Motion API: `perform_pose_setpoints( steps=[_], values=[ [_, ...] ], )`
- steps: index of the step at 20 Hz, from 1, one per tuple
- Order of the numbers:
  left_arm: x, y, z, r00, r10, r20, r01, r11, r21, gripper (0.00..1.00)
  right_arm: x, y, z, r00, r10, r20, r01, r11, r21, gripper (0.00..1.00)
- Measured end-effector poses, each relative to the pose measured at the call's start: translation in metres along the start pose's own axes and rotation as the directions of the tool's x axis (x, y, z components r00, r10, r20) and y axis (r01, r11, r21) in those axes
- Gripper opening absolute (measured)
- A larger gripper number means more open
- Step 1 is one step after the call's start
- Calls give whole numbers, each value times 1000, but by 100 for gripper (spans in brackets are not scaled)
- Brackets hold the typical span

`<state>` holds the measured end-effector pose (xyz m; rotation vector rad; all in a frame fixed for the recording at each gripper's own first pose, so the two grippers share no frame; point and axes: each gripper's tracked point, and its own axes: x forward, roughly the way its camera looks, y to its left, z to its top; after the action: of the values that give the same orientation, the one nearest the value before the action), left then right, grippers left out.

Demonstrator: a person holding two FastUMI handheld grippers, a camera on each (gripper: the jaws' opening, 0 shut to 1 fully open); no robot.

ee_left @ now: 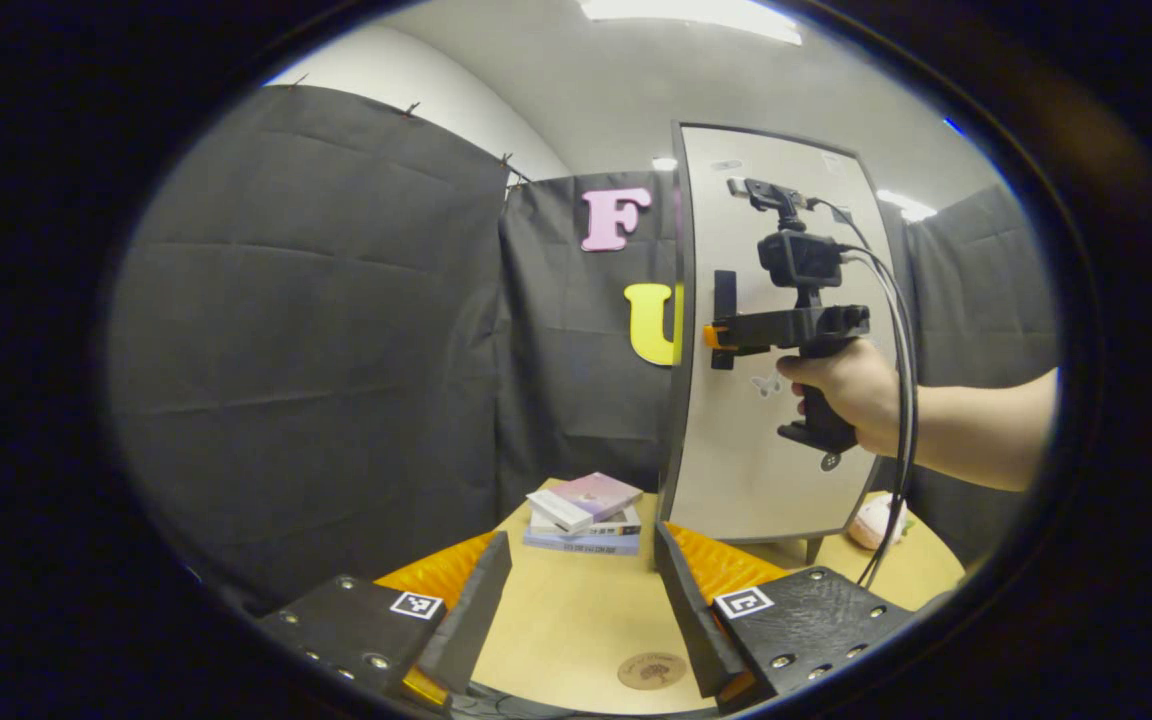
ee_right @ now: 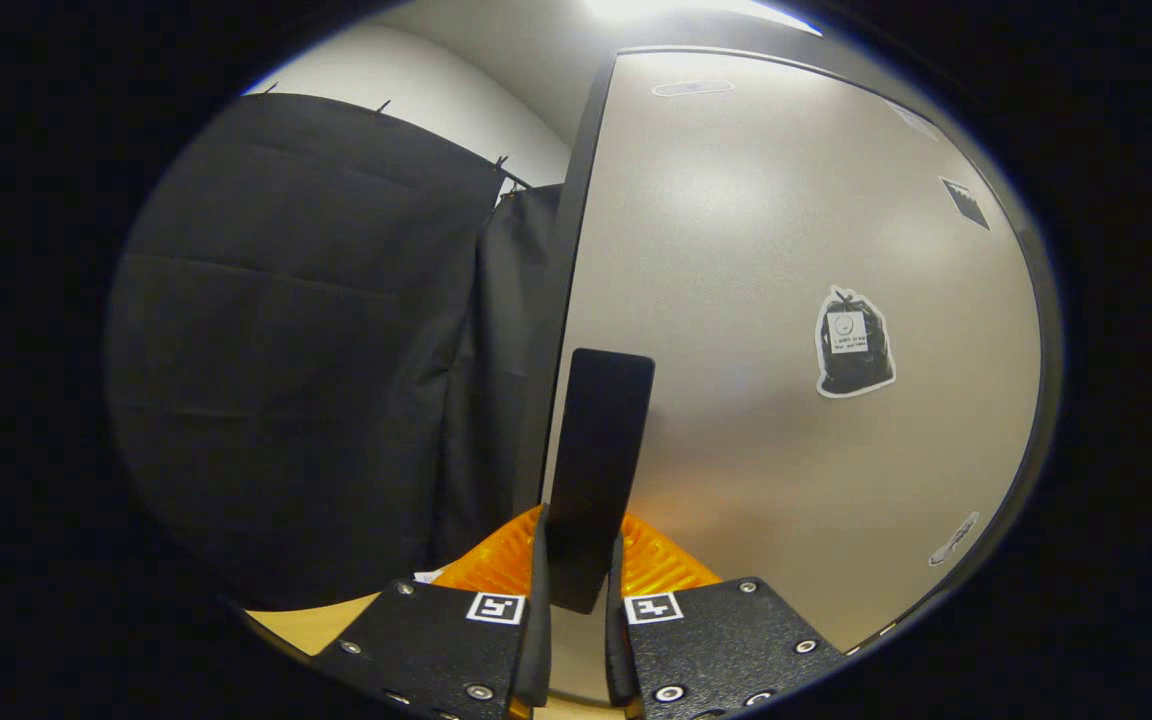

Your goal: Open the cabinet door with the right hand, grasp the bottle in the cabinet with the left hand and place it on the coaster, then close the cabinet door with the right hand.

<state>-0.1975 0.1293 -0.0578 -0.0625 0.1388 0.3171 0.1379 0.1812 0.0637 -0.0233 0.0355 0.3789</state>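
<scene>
Clearly the first step is in hand — the door (ee_right: 786, 330), a tall, smooth, pale panel, looks closed, so the bottle presumably sits hidden behind it. Next the right gripper (ee_right: 576, 590), clamped on the flat dark handle (ee_right: 596, 450), should swing it outward. Over the wooden table (ee_left: 576, 600), the left gripper (ee_left: 581, 610) waits — fingers apart — above the small round coaster (ee_left: 652, 670).

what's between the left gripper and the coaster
Nothing: in the left gripper view, only bare table lies between the open left gripper and the coaster, which sits low between its fingers. The books lie farther back.
</scene>
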Motion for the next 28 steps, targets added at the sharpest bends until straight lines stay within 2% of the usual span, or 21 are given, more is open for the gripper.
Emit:
perform_pose_setpoints(
  steps=[4, 10, 19, 25, 28],
  values=[
    [1, -5, 1, 999, -32, 7, 32, 999, 27, 80, -15, 7, 2, 998, 64, 9, -63, 998, -27, 23],
    [13, -20, 3, 995, -97, 16, 97, 995, 33, 83, -35, 10, 2, 988, 150, 23, -150, 989, -11, 22],
    [19, -39, 10, 988, -155, 22, 154, 987, 53, 83, -33, 1, 8, 983, 183, -1, -183, 983, 21, 22],
    [26, -48, 12, 986, -166, 13, 164, 981, 99, 84, -32, -5, 7, 969, 247, -10, -246, 968, 40, 22],
    [38, -56, 12, 983, -183, 4, 182, 980, 82, 85, -30, -10, 7, 962, 271, -35, -269, 961, 64, 22]
  ],
)
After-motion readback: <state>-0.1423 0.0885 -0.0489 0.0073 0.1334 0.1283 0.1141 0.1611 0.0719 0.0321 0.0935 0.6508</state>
